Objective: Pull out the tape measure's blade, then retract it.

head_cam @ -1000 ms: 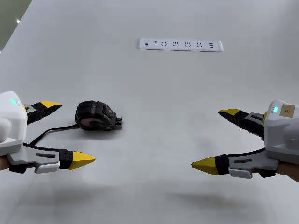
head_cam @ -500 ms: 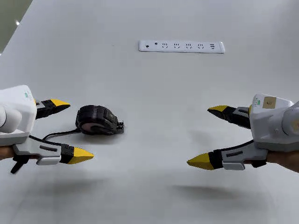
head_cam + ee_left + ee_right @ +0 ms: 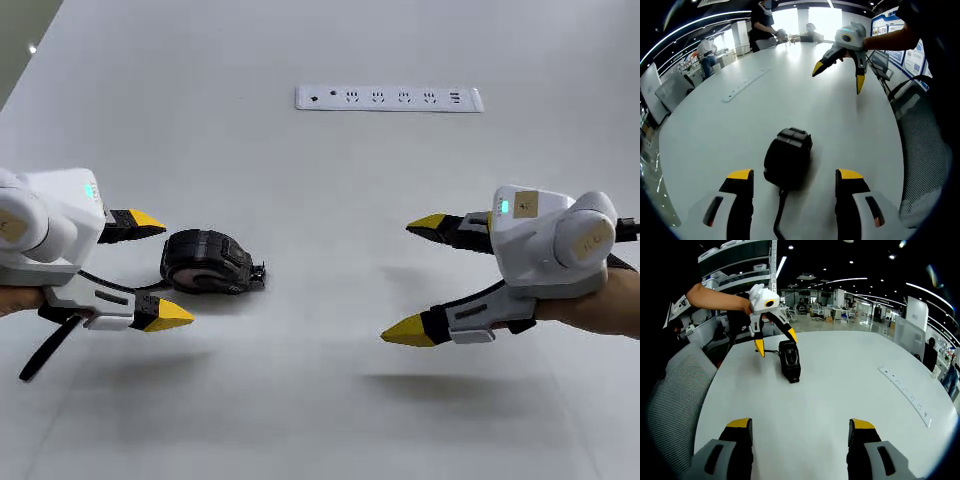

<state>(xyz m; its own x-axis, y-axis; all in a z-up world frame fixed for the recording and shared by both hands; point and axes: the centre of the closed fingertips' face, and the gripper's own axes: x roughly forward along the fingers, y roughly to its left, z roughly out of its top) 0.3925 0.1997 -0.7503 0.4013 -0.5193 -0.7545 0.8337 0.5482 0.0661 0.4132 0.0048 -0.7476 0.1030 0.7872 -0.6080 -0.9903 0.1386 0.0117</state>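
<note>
1. The tape measure point(image 3: 205, 261) lies on its side on the pale surface point(image 3: 320, 410). It sits left of centre in the head view, well short of the power strip point(image 3: 388, 97) at the far edge.
2. The left hand-held gripper point(image 3: 172, 268) is spread wide and holds nothing. In the left gripper view the case sits just ahead of its yellow tips and between them, and no contact shows.
3. The right hand-held gripper point(image 3: 398, 282) is also wide open and empty, well apart from the case and pointing towards it.
4. The case looks like a compact, rigid shell with a black ribbed, rubbery jacket. It is probably dense for its bulk and grippy enough for the jaws. The surface looks smooth, so an unheld case would likely slide as soon as the blade is tugged.
5. The best hold for the left jaws is probably across the two broad flat sides, near the middle of the body and away from any lock slider.
6. The small tab at the case's right end, apparently the blade's end hook point(image 3: 257, 268), faces the right gripper. It is thin and low to the surface, so it calls for a fine pinch at the tips.
7. The blade is likely springy steel that kinks if bent sideways and snaps back on release. A straight pull and a guided return suit it.
8. A black wrist strap point(image 3: 780, 215) trails from the case's rear under the left gripper and could snag.
</note>
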